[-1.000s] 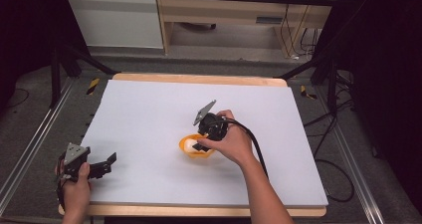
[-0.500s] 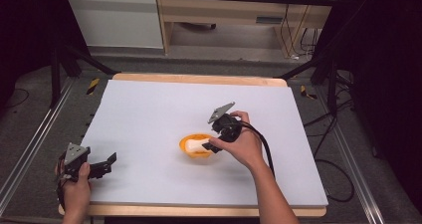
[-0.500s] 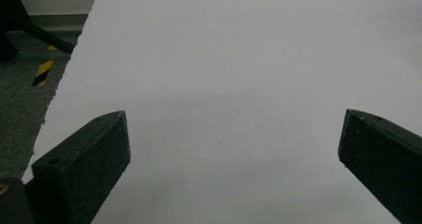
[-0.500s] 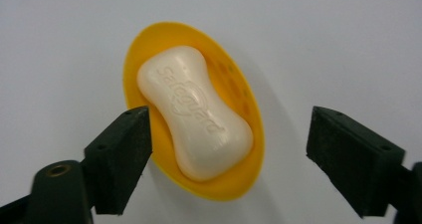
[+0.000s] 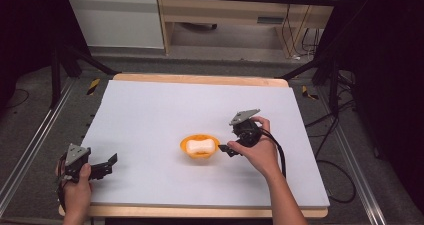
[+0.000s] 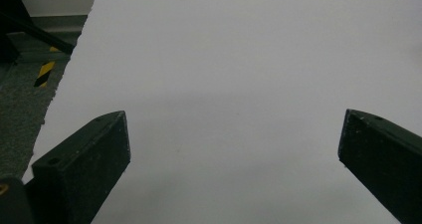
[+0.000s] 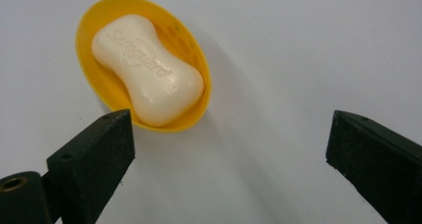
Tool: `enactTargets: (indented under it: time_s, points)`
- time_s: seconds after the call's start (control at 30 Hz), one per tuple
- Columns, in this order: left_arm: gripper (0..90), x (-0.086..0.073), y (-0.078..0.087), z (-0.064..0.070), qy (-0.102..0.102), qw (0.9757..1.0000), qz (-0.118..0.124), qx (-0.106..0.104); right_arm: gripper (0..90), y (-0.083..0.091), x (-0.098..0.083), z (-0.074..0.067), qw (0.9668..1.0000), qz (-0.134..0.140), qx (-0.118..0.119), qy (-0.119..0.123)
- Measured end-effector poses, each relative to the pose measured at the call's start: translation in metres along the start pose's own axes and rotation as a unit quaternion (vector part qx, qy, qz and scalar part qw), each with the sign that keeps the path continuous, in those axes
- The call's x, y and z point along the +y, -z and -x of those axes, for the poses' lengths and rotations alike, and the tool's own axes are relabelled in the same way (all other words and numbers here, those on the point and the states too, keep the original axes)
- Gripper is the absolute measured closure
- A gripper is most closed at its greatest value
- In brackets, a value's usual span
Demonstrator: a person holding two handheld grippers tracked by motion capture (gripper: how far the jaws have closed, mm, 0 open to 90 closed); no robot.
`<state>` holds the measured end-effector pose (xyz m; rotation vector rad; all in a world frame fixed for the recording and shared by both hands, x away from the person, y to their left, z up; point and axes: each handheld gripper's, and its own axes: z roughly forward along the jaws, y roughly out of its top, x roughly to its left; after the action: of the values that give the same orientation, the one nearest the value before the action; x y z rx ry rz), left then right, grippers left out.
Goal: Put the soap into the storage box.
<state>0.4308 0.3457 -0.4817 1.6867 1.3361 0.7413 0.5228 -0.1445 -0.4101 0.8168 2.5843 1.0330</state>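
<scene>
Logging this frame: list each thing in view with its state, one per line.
Soap bar: lying flat in the dish, ungripped.
Yellow soap dish: upright on the table, untouched.
Right gripper: open, empty, beside the dish.
Left gripper: open, empty, over bare table.

A white bar of soap (image 7: 147, 69), waisted in the middle with a brand name pressed into its top face, lay flat inside a shallow yellow oval dish (image 7: 196, 59). The dish sat upright near the middle of the pale tabletop (image 5: 150, 115).
</scene>
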Motion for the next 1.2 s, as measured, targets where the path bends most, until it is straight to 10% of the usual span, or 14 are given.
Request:
enactTargets:
  time_s: [1.2]
  points:
    - [0.0,0.000,0.000,0.000,-0.001,1.0000,-0.001,0.001,4.7,0.036,-0.074,0.021,0.9963,0.042,-0.035,-0.066]
